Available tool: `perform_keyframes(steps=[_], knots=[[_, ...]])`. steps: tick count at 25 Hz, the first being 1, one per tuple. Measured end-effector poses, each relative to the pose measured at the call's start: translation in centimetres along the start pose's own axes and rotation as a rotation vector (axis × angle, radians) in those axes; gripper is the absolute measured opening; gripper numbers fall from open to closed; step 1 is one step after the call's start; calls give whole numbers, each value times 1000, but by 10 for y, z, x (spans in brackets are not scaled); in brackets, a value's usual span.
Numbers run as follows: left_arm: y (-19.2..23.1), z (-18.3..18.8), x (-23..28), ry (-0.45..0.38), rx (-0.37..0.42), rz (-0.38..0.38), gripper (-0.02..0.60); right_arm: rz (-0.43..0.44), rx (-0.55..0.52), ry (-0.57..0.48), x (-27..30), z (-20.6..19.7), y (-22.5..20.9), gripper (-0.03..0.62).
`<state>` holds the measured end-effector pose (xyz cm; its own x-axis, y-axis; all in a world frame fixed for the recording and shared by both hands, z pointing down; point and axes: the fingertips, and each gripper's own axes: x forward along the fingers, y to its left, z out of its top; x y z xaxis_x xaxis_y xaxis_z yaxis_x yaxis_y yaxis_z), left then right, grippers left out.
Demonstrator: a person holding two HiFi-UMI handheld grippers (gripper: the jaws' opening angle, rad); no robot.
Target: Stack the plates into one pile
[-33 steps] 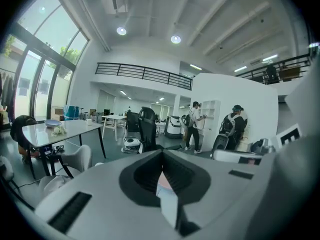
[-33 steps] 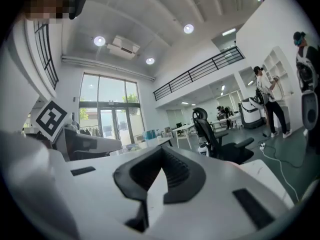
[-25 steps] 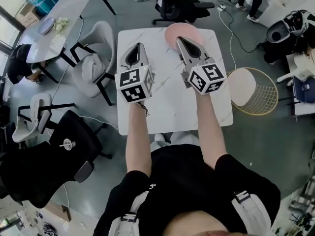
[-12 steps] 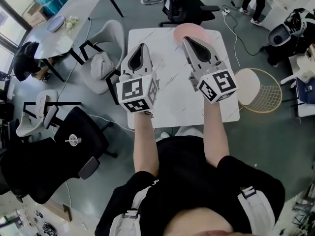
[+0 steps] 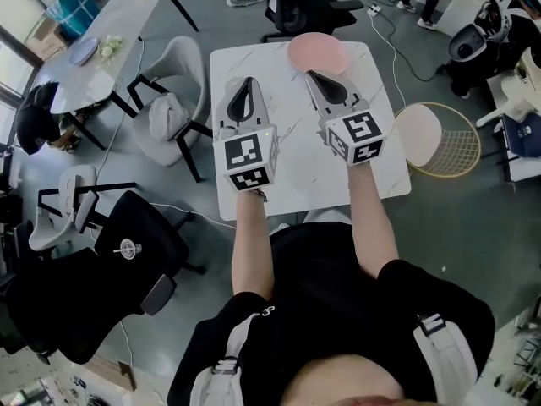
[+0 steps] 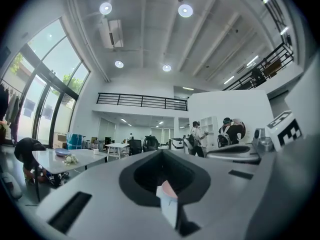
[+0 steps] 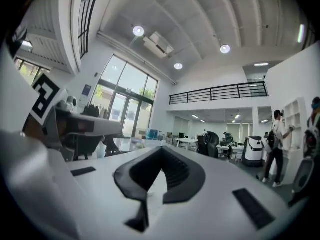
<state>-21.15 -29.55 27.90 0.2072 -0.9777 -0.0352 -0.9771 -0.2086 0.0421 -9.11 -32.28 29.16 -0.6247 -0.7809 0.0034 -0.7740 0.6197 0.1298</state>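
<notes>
A pink plate [image 5: 317, 53] lies at the far edge of the white marble table [image 5: 292, 155]; whether it is one plate or a pile I cannot tell. My right gripper [image 5: 309, 74] is held level over the table, its tip at the plate's near rim, jaws shut and empty. My left gripper [image 5: 247, 81] hovers beside it to the left, over bare table, jaws also shut with nothing in them. In the left gripper view a sliver of pink plate [image 6: 166, 188] shows through the hole in the left gripper [image 6: 162, 151]. The right gripper [image 7: 161, 148] in its own view shows only white table through the slit.
A yellow wire basket [image 5: 448, 155] with a pale round disc stands right of the table. A grey chair [image 5: 173, 108] is at the table's left, a black office chair [image 5: 101, 269] nearer me. A long white table [image 5: 106, 36] is at far left.
Both grippers have drifted a little over the table and stayed shut. The right gripper's tip, which overlapped the plate, now sits at its near rim.
</notes>
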Motion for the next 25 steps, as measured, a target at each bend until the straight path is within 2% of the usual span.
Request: perform_keyframes(steps=[3,14,25], knots=[[0,-11,2,11,9,6,15,-14,-20,53,1,-19,-1,6],[9,-31,-2,39,-2,53,15,-21,4,55,0,-27,-9,6],[3,-51,3,61,-18,56,15,-24,6,71,-2,-42,-18,6]])
